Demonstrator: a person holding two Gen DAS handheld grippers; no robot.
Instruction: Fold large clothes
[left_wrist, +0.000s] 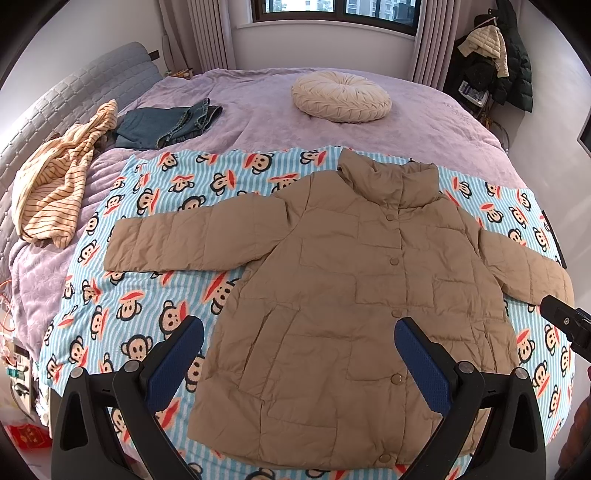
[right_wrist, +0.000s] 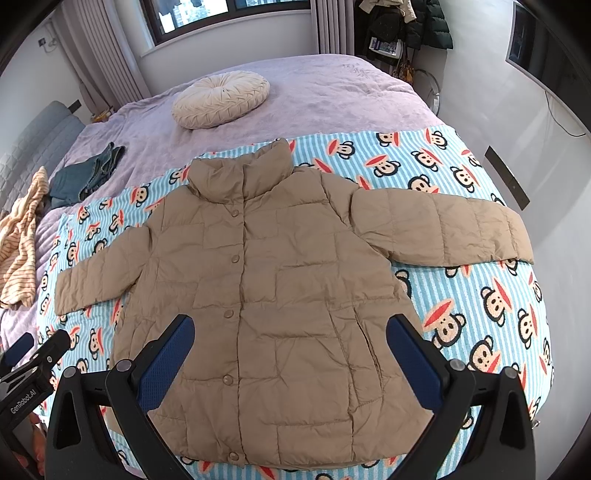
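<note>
A tan quilted puffer jacket (left_wrist: 343, 295) lies flat and face up on a monkey-print blanket (left_wrist: 147, 295), buttoned, collar toward the far side, both sleeves spread out sideways. It also shows in the right wrist view (right_wrist: 280, 295). My left gripper (left_wrist: 299, 332) is open and empty, hovering above the jacket's lower hem. My right gripper (right_wrist: 290, 332) is open and empty, also above the lower half of the jacket. Neither touches the fabric.
The blanket (right_wrist: 480, 295) covers the near part of a purple bed (left_wrist: 258, 107). A round cream cushion (left_wrist: 341, 96), folded jeans (left_wrist: 166, 125) and a striped yellow garment (left_wrist: 55, 192) lie farther back. Coats hang on a rack (left_wrist: 495, 55) at the right wall.
</note>
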